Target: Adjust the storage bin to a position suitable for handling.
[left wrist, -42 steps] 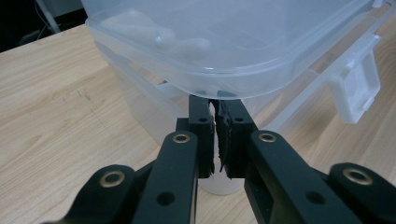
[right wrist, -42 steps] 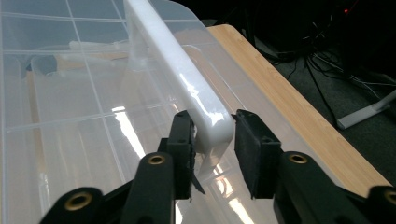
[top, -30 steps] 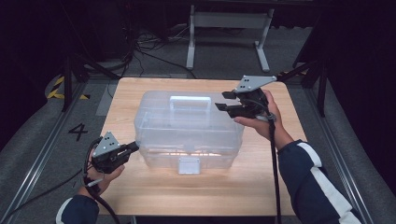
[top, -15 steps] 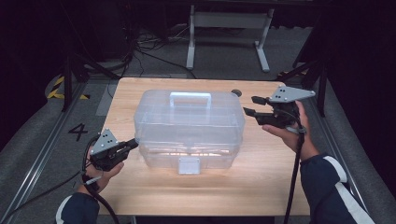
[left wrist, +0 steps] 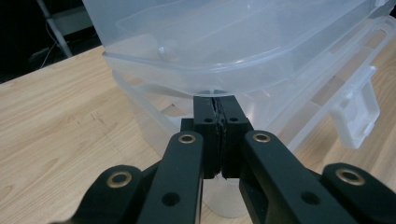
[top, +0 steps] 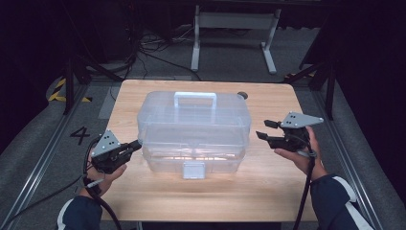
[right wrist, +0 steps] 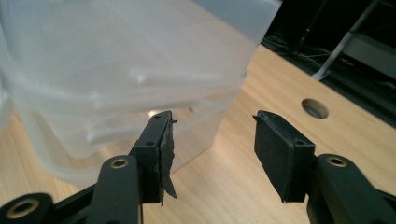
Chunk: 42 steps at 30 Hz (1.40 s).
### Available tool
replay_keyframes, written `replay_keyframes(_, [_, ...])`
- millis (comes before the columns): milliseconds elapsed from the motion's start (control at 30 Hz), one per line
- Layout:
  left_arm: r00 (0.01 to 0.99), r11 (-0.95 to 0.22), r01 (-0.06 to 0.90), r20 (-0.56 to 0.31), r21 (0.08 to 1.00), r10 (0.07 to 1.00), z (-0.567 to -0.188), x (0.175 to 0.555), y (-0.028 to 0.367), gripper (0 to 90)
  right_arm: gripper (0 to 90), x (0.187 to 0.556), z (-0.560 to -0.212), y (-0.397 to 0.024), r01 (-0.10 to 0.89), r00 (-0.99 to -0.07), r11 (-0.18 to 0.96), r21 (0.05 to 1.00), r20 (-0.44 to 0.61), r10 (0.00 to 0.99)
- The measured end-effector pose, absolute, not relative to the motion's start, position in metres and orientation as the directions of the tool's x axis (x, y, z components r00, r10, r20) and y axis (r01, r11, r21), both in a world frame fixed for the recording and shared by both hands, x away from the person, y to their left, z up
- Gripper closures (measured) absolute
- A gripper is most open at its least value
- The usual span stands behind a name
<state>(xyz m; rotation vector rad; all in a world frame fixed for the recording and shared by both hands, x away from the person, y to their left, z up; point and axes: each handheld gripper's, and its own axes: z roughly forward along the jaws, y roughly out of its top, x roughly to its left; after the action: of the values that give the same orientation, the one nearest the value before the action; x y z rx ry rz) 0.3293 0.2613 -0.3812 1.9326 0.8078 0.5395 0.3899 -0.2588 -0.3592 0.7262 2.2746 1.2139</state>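
A clear plastic storage box (top: 194, 127) with a white handle (top: 195, 97) and a front latch (top: 193, 169) stands in the middle of the wooden table (top: 268, 191). My left gripper (top: 136, 143) is shut with nothing between its pads. Its tips (left wrist: 215, 100) sit against the box's left end, just under the lid's rim (left wrist: 224, 42). My right gripper (top: 262, 128) hovers off the box's right end, a small gap away. Its jaws (right wrist: 212, 126) have just been opening and hold nothing; the box's corner (right wrist: 121, 70) lies ahead of the left pad.
A round hole (top: 242, 95) in the tabletop lies behind the box on the right, also seen as hole (right wrist: 314, 108). A metal stand (top: 234, 21) stands on the floor beyond the table. Bare wood stretches in front of the box and to its right.
My right gripper has come down and to the right, from over the box's rear right corner to beside its right end. The left gripper has not moved.
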Motion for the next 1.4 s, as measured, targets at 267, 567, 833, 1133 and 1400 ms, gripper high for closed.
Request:
replay_keyframes(267, [0.687,-0.340,0.306,0.041,0.889,0.725,-0.379,0.331,0.262,88.6,47.0,0.385,-0.380,-0.254,0.232,-0.775,0.472,0.850,-0.131,0.618])
replay_keyframes(567, [0.688,-0.355,0.305,0.053,0.884,0.724,-0.378,0.331,0.259,88.4,47.6,0.379,-0.384,-0.241,0.160,-0.773,0.422,0.892,-0.153,0.616])
replay_keyframes(833, [0.681,-0.348,0.298,0.057,0.889,0.730,-0.374,0.330,0.261,86.0,48.9,0.378,-0.382,-0.233,0.111,-0.758,0.403,0.909,-0.185,0.626])
replay_keyframes(1133, [0.670,-0.378,0.313,0.080,0.871,0.738,-0.379,0.328,0.264,83.5,51.9,0.377,-0.371,-0.230,0.066,-0.729,0.357,0.932,-0.200,0.655])
replay_keyframes(1400, [0.665,-0.385,0.332,0.076,0.861,0.743,-0.386,0.325,0.269,82.0,62.3,0.378,-0.362,-0.225,0.026,-0.706,0.336,0.942,-0.220,0.673])
